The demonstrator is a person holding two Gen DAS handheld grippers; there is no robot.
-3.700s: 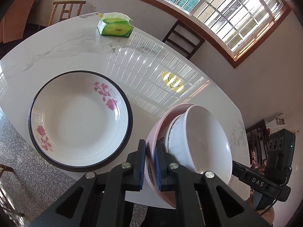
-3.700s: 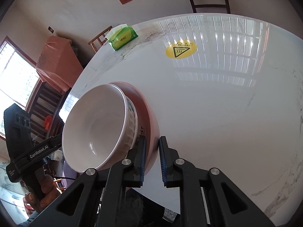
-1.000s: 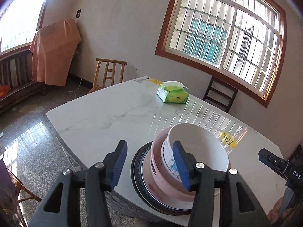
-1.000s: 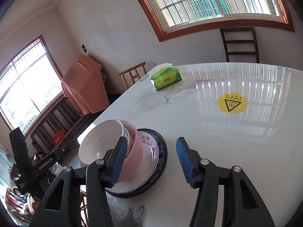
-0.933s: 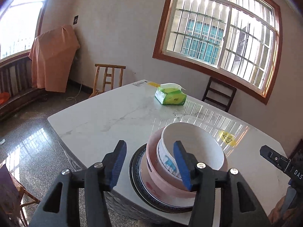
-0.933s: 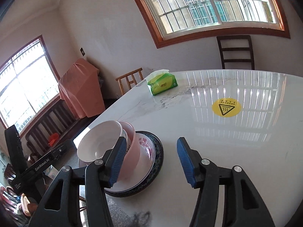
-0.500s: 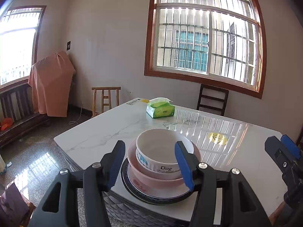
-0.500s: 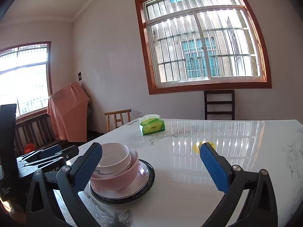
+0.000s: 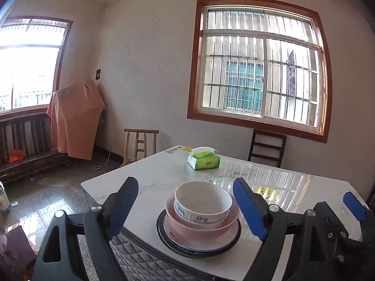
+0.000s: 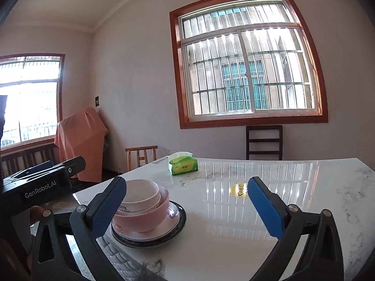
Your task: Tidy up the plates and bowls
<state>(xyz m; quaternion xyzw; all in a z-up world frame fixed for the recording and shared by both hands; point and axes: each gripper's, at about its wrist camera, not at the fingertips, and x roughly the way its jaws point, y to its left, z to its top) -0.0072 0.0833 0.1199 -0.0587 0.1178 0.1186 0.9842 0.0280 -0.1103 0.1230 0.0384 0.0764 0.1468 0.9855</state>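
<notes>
Stack: white bowl [image 9: 202,201] nested in pink bowl [image 9: 201,230], on plate [image 9: 199,249], table [image 9: 159,175] edge, 6 o'clock.
Left gripper [image 9: 187,207]: spread, empty.
Right gripper [image 10: 187,207]: spread, empty.
Progress: stacking looks complete; nothing left visible.

counter [image 9: 161,175] polished marble-look stone, white with grey veins, glossy, mirrors the window bars. white bowl [image 9: 203,201] smooth glazed ceramic; pink bowl [image 9: 211,228] glossy, ceramic or plastic, cannot tell. plate [image 10: 174,222] shiny enamel look, dark rim. left claw [image 9: 185,208] matt black plastic, metal screws, blue pads [image 9: 248,208]; on the right claw [image 10: 187,207] pads [image 10: 109,208] are dimpled rubber. tissue pack [image 9: 203,161] shiny green plastic film, white paper on top. stool [image 9: 140,144] bare wood. orange cloth cover [image 9: 73,119] matt. floor [image 9: 56,194] polished speckled stone.
</notes>
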